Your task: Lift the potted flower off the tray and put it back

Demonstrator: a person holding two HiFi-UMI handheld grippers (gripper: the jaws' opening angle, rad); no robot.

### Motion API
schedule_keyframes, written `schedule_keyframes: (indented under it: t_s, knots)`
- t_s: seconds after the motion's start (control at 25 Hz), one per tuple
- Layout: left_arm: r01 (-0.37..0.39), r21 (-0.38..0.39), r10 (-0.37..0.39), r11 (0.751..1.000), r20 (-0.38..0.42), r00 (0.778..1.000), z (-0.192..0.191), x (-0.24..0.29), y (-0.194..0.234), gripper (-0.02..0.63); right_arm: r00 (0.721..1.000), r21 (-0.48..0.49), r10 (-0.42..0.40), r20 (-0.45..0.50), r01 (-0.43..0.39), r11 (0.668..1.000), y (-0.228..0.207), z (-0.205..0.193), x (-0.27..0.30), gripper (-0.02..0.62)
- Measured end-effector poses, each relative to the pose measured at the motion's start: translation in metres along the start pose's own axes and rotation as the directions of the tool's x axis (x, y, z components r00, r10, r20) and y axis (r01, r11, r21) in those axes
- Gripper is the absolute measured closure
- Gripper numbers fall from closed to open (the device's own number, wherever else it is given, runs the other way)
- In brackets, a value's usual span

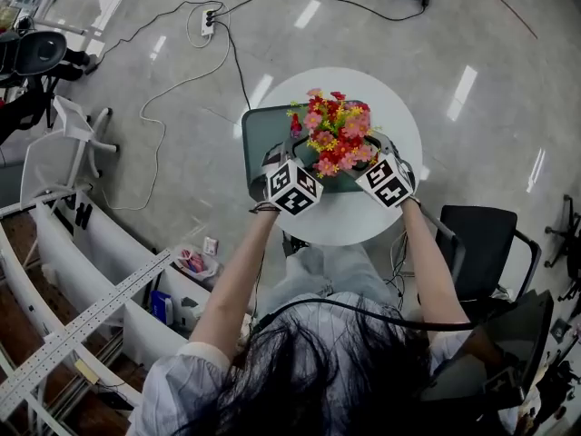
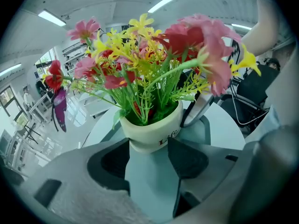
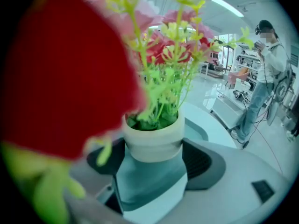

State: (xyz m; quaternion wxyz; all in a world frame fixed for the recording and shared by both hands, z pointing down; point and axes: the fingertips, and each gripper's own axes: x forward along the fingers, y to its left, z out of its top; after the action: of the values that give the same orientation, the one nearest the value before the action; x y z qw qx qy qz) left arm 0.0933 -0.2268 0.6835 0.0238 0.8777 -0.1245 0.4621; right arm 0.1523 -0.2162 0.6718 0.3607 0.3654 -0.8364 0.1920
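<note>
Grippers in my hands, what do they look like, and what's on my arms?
Both the left gripper and right gripper have grey jaws with dark inner pads. Each carries a cube with black-and-white square markers. The person wears a light short sleeve, and a dark band circles the left wrist.

- I see a shiny grey floor [image 1: 472, 53] with light stripes.
- A black cable [image 1: 239, 73] runs across it from a plug strip [image 1: 210, 20].
- A black chair [image 1: 483, 236] stands by the round white table [image 1: 349, 227].
</note>
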Motion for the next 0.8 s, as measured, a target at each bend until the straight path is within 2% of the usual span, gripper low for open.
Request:
schedule_keyframes:
  t_s: [0.28, 0.6, 0.8]
  knots:
    - [0.017, 0.013, -0.017, 1.000, -0.047, 0.999, -0.015, 0.010, 0.001, 0.360, 1.000, -0.013, 0.009, -0.026, -0.009, 1.000, 0.002, -0.004, 0.012, 0.226]
    - [0.025, 0.016, -0.025, 1.000, -0.019, 1.000, -0.015, 0.011, 0.005, 0.360, 1.000, 0.014, -0.006, -0.010, 0.006, 1.000, 0.004, -0.006, 0.017, 0.227]
    - [0.069, -0.021, -0.069, 0.997, -0.004, 0.998, -0.014, 0.007, 0.004, 0.360, 1.000, 0.032, -0.004, -0.027, 0.005, 0.999, 0.005, -0.007, 0.018, 0.225]
